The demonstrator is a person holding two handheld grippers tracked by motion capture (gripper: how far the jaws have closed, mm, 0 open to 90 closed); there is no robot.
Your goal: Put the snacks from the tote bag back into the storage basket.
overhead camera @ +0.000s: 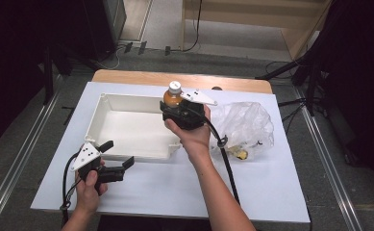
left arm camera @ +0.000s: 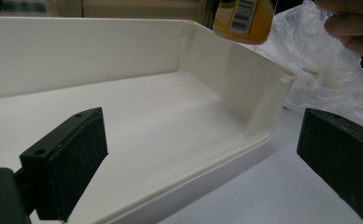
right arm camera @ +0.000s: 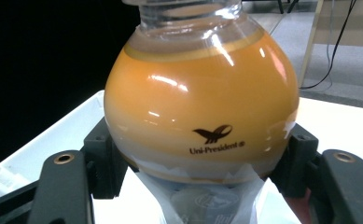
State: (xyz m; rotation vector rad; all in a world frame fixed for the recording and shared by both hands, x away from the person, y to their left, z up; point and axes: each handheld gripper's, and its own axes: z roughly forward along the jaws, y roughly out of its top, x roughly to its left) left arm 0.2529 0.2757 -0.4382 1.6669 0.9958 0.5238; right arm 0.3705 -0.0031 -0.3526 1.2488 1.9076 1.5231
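Orange juice bottle (overhead camera: 173, 95), clamped in the right gripper (overhead camera: 177, 111) above the white tray (overhead camera: 127, 126), could slip on its rounded glossy body; the left gripper (overhead camera: 118, 158) gapes empty beside the tray.

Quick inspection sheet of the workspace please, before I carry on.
Surface: white table top on a wooden table.
Job's things: orange drink bottle held over the far right corner of the empty white bin.
Clutter: crumpled clear plastic bag right of the bin, a small yellow item inside.
Grippers: right gripper shut on the bottle; left gripper open at the bin's near left corner, holding nothing.
Cables: a black cable trails from each gripper; more on the floor behind.
Surroundings: dark curtains, floor rails, wooden furniture.
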